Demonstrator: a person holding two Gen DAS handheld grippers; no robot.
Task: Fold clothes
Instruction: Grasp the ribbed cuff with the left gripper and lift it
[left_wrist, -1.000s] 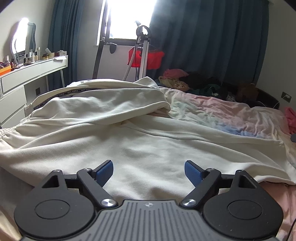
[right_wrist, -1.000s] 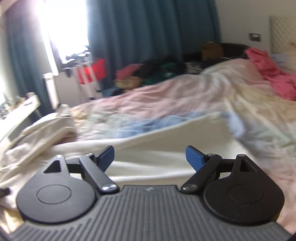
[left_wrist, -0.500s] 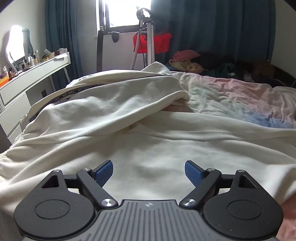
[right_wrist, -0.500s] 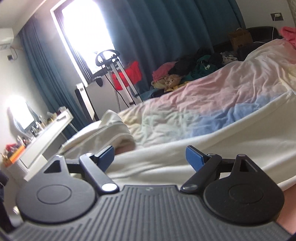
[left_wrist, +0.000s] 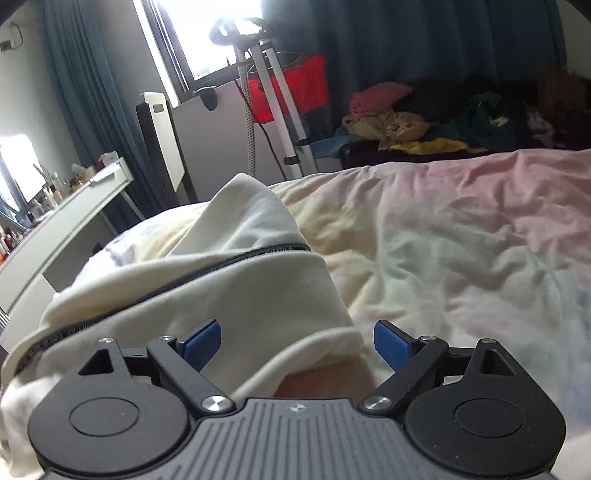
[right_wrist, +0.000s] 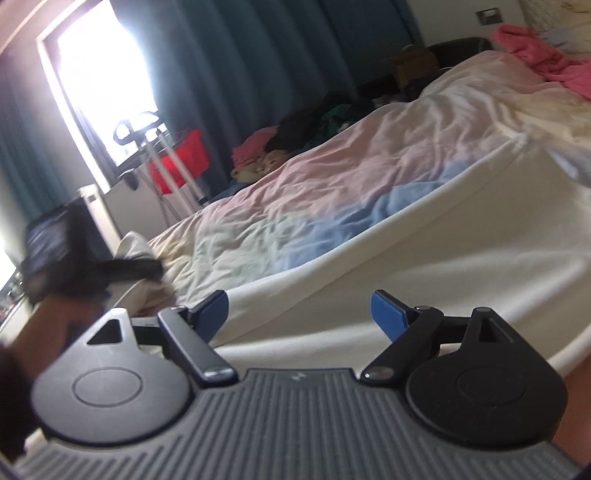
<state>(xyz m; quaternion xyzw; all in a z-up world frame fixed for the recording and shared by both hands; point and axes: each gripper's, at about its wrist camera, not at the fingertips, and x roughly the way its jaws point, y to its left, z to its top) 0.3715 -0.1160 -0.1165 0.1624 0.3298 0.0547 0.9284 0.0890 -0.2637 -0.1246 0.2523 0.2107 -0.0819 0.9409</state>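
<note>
A cream hooded sweatshirt lies on the bed, its hood with a dark trim band bunched up in the left wrist view. My left gripper is open, its blue pads on either side of the hood's edge, close over the cloth. In the right wrist view the sweatshirt's flat cream body spreads across the bed. My right gripper is open just above it. The left gripper shows blurred at the left of that view, near the hood.
The bed has a crumpled pastel pink, blue and yellow duvet. A pink garment lies near the headboard. Beyond the bed are a clothes pile, a garment steamer stand, a white dressing table and dark curtains.
My left gripper has moved forward and right from over the sweatshirt's body to the hood's edge. My right gripper has tilted and shifted right along the body's edge. Both have stayed open.
</note>
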